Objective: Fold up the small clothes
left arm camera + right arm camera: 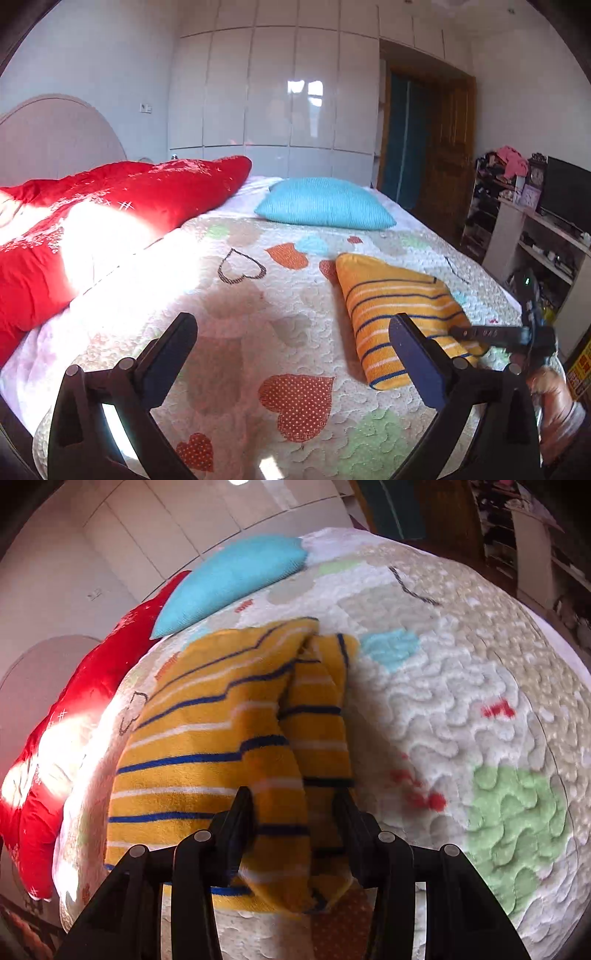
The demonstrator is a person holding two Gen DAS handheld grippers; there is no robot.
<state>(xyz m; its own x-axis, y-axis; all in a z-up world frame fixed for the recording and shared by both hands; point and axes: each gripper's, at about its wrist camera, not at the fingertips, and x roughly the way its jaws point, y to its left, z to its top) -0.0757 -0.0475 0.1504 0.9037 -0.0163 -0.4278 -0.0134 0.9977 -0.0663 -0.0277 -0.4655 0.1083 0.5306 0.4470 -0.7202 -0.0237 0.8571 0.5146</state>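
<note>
Right wrist: yellow striped garment (207, 746) lies folded, bunched.

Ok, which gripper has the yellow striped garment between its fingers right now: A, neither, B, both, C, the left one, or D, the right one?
D: in the right wrist view the right gripper has a fold of the yellow striped garment between its fingers, while the left gripper stands wide open over the bedspread, holding nothing.

Yellow striped garment (402, 317) lies folded on bed.
</note>
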